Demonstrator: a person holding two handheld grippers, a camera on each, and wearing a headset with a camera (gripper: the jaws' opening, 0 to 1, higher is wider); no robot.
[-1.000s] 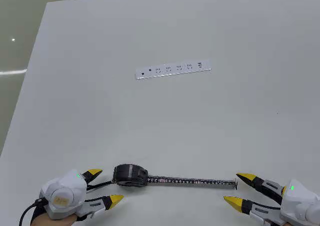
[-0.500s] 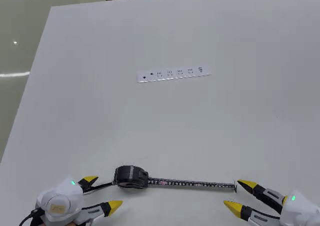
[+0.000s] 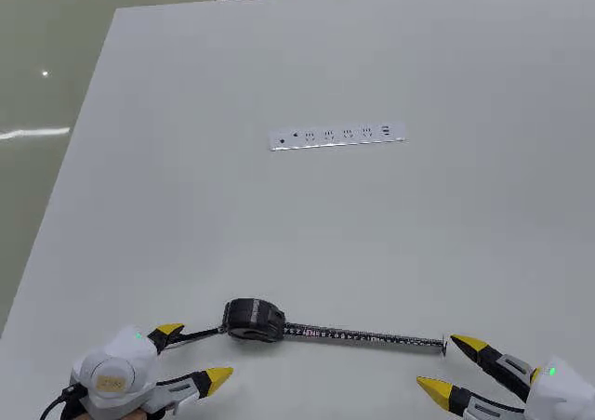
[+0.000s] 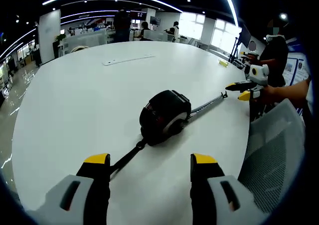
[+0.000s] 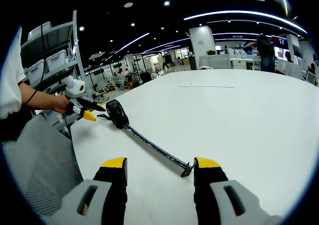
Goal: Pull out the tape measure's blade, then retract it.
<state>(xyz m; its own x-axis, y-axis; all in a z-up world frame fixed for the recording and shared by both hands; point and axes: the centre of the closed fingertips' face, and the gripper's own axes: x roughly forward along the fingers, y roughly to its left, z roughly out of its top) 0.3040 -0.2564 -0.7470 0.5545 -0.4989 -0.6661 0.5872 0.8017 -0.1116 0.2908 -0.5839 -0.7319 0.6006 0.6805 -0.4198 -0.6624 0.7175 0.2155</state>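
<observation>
1. Near the front edge of the surface (image 3: 372,234): the tape measure's case (image 3: 253,320), with the blade (image 3: 367,337) drawn out flat to the right, ending at the hook (image 3: 443,347).
2. Judged about half done: pull-out finished as far as can be seen, retraction not yet begun.
3. From the case's left side, a thin strap (image 3: 200,332) running toward the left gripper (image 3: 194,352); cannot tell whether touching its far jaw.
4. Left gripper wide open and holding nothing, near the case, jaws pointing at it in the left gripper view.
5. Right gripper (image 3: 446,364) also wide open and empty; hook just before the gap between the jaws, apart from both in the right gripper view.
6. Left to do, probably: steady the case, then let the blade run back in, maybe guided by the hook.
7. Farther back on the surface, a power strip (image 3: 337,135), well apart from the tape, with no part in the task.
</observation>
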